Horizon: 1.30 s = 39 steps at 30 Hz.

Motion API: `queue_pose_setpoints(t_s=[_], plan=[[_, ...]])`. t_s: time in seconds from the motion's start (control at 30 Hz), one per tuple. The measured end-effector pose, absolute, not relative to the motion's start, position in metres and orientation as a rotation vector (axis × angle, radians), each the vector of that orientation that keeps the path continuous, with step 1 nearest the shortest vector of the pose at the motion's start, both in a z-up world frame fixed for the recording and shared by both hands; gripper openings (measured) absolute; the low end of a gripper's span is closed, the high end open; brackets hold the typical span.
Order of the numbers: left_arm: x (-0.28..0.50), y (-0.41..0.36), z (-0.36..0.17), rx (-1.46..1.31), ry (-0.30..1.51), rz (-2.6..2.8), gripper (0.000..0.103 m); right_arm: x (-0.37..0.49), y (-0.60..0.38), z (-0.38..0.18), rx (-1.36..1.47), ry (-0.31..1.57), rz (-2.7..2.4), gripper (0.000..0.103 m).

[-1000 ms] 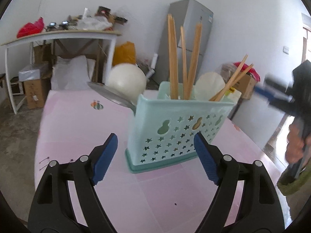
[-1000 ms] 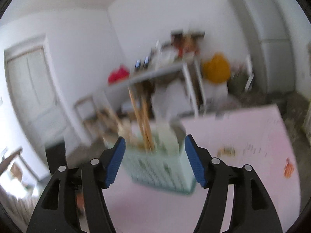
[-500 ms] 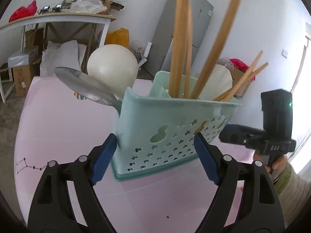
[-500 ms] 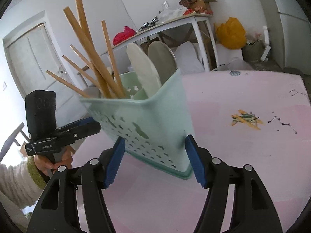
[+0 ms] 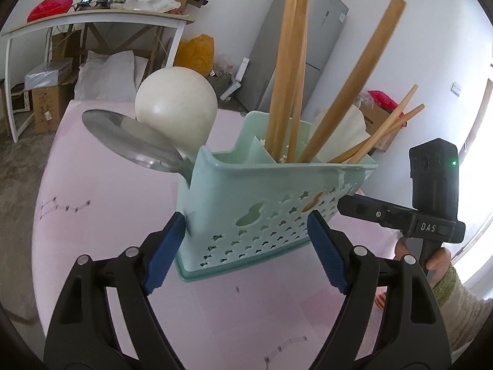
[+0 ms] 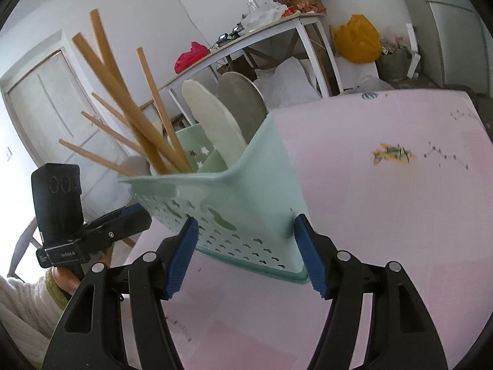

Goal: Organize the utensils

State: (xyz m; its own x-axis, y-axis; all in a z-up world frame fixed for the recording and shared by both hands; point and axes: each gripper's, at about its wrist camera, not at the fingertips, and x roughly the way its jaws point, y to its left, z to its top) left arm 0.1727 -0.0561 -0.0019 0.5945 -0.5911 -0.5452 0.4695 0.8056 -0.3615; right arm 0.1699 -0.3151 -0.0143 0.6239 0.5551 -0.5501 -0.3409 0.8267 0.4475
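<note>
Left wrist view: one mint-green perforated plastic utensil caddy point(image 5: 265, 203) stands on the pink table point(image 5: 101, 191), holding five wooden chopsticks point(image 5: 285, 71), two cream spoons point(image 5: 175, 108) and one steel spoon point(image 5: 129, 137). Left gripper point(image 5: 246, 243) and right gripper point(image 6: 243, 248) each straddle it, jaws spread wide, gripping nothing.

Pink bench point(image 5: 92, 191) with small prints. Behind it, a cluttered white table point(image 5: 101, 18), grey fridge point(image 5: 320, 30), yellow bag point(image 6: 357, 38), red bag point(image 6: 191, 57). White door point(image 6: 46, 108) at left.
</note>
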Motion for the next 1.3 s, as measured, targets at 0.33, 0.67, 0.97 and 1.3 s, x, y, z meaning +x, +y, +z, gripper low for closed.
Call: queue_pose_setpoints(t_s=[0.33, 0.67, 0.97, 1.3], plan=[[0.133, -0.052, 0.007, -0.155, 0.683, -0.503, 0.081, 0.121, -0.297, 0.001, 0.222, 0.716, 0.428, 0.064], [0.074, -0.045, 0.018, -0.074, 0.660, -0.230, 0.093, 0.043, -0.249, 0.001, 0.040, 0.735, 0.047, 0.090], [0.058, -0.041, 0.033, 0.053, 0.641, -0.024, 0.094, 0.034, -0.235, 0.010, 0.013, 0.720, -0.086, 0.096], [0.049, -0.031, 0.043, 0.056, 0.630, 0.060, 0.095, 0.031, -0.237, 0.024, -0.015, 0.683, -0.157, 0.096]])
